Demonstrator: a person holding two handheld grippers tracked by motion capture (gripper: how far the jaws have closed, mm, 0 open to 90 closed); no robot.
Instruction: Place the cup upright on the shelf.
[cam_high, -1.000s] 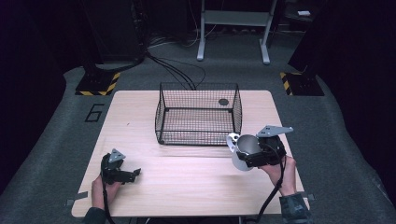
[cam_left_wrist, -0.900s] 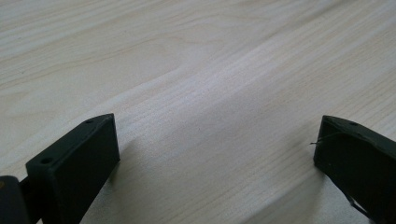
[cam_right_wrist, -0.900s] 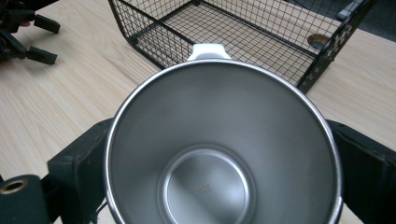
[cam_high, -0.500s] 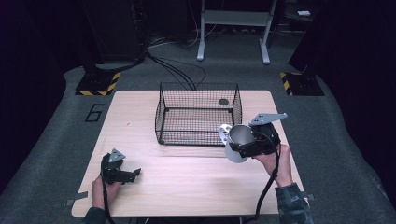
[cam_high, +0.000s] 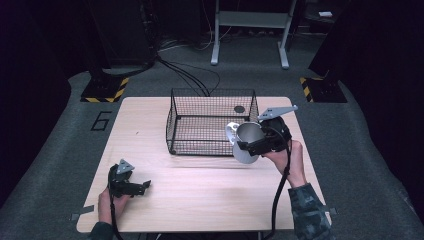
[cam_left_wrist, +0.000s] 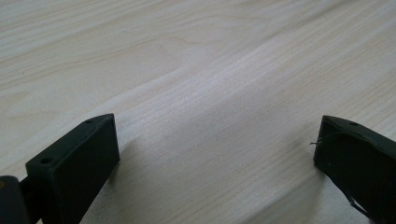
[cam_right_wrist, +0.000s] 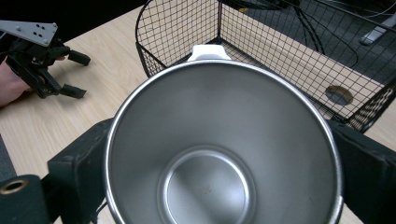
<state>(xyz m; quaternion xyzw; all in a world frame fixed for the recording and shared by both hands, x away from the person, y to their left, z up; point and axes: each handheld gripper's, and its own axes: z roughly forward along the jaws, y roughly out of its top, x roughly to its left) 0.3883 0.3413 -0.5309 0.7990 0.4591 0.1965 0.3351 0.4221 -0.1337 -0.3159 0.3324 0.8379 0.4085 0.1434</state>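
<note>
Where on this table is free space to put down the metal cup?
Bare wood lies between the left gripper and right gripper, in front of the wire basket. The basket floor is bare too. The metal cup crowds the basket's front right corner.

Our left gripper (cam_high: 134, 186) rests low at the near left of the table, held from behind by our left hand (cam_high: 107, 202), its two black jaws spread wide apart with bare wood between them in the left gripper view. Our right gripper (cam_high: 248, 141) is lifted and reaches forward, its jaws pressed against both sides of a steel cup (cam_right_wrist: 224, 144), with our right hand (cam_high: 290, 160) gripping it and the camouflage sleeve (cam_high: 310, 215) trailing back.
</note>
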